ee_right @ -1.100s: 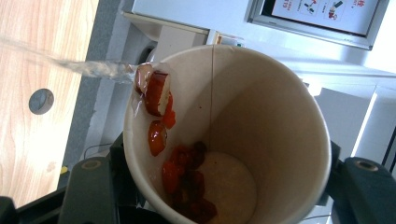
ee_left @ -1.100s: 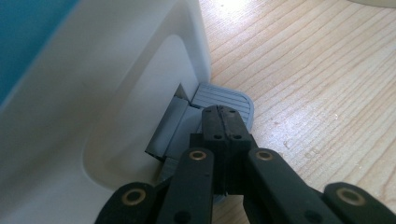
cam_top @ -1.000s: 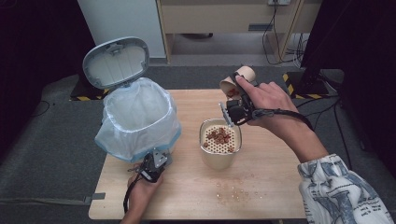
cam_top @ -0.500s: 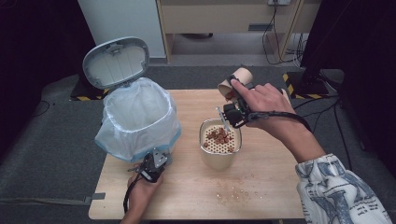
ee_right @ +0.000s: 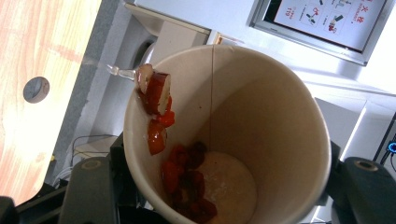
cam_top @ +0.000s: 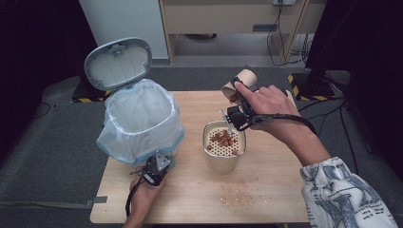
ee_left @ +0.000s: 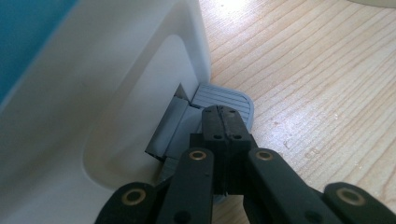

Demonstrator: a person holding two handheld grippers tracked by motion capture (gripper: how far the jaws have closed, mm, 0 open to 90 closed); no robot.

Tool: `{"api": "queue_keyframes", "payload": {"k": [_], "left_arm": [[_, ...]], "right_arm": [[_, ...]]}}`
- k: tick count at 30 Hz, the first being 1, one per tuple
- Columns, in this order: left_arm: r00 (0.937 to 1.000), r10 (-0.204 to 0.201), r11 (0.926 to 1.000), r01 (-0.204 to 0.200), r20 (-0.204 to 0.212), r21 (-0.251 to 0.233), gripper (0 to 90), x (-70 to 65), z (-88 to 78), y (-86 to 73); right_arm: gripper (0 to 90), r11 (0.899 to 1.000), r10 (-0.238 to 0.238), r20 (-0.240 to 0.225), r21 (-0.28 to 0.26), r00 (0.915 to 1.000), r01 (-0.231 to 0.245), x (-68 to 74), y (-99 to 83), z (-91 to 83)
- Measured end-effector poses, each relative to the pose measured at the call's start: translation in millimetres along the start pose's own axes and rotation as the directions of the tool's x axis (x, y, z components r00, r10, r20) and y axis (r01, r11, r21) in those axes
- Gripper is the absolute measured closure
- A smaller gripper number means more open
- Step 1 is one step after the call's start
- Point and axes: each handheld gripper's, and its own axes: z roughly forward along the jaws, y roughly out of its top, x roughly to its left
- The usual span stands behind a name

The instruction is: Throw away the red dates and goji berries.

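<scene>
Paper cup tipped over strainer; bin pedal pressed.

High view: right gripper [cam_top: 236, 105] tilts paper cup [cam_top: 240, 81] above the strainer container [cam_top: 224, 151]. Left gripper view: left gripper [ee_left: 223, 122], jaws together, rests on the pedal [ee_left: 223, 96] of the pedal bin [cam_top: 139, 121]. Right gripper view: jaws clamp the cup; red fruit pieces [ee_right: 156, 100] cling inside.

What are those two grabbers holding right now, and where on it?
The right gripper clamps a paper cup by its sides. The left gripper, shut, holds nothing; it rests on the bin's pedal.

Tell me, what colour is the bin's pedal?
The pedal is grey with fine ribs, clearest in the left gripper view.
</scene>
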Motion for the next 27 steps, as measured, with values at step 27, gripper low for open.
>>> {"api": "queue_keyframes", "payload": {"k": [27], "left_arm": [[1.0,-0.004,1.0,0.004,0.001,0.001,89.7,0.2,-0.1,0.0]], "right_arm": [[34.9,0.997,-0.083,-0.07,-0.014,0.9941,0.082,24.0,12.4,8.3]]}}
